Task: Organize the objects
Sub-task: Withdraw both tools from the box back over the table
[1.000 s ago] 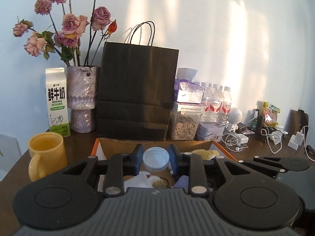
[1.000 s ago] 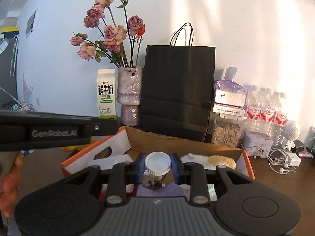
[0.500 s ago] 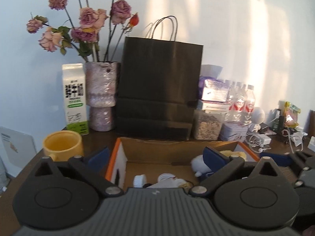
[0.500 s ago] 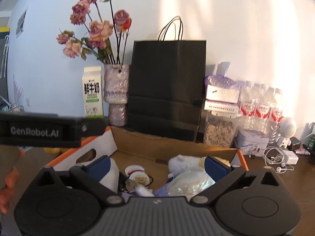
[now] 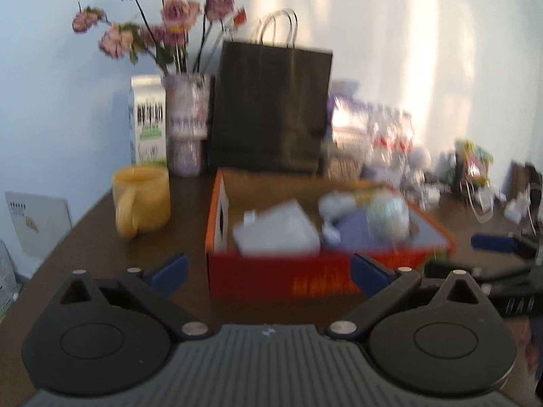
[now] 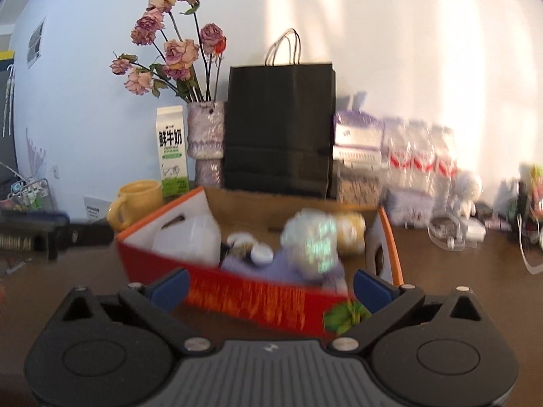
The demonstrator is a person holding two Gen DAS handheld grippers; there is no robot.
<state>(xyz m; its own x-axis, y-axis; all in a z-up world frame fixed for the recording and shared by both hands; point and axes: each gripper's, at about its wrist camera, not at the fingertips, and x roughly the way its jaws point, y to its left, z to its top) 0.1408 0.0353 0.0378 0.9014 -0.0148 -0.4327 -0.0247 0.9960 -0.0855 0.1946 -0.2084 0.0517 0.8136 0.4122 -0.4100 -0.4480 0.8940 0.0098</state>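
**Both tongs wide apart before the filled box**

The left gripper (image 5: pixel 268 268) has its blue pads spread as far as they go, with nothing between them; its jaws have just been opening. The right gripper (image 6: pixel 269 286) stands the same way, jaws just opened wide and clamped on nothing.

The box (image 5: pixel 305 278), red-orange outside and bare cardboard within, sits near the middle of the brown table (image 5: pixel 163 247), just ahead of both grippers. Its front wall carries orange lettering, too blurred to read. Inside lie a white flat packet (image 5: pixel 276 232) toward the left wall, a lavender item (image 6: pixel 288 266), a shimmering wrapped bundle (image 6: pixel 314 235), a yellowish lump (image 6: pixel 351 234) by the far right corner and small round white lids (image 6: pixel 261 254). A green leafy print (image 6: pixel 342 315) shows on the box's near right corner.

Along the table's back edge, against the wall, a milk carton (image 6: pixel 173 151) reads "鲜牛奶" with smaller green print beneath that cannot be made out. Beside it a vase (image 6: pixel 206 142) holds dried pink roses (image 6: pixel 176 51), touching a black paper bag (image 6: pixel 280 129). A yellow mug (image 5: pixel 142 200) stands left of the box, apart from it. Right of the bag are stacked packets (image 6: pixel 356 139) and bottles (image 6: pixel 420 156) with red labels, unreadable. White cables (image 6: pixel 448 234) lie toward the right edge.

At the left of the right wrist view, the other gripper's arm bears a blurred word.
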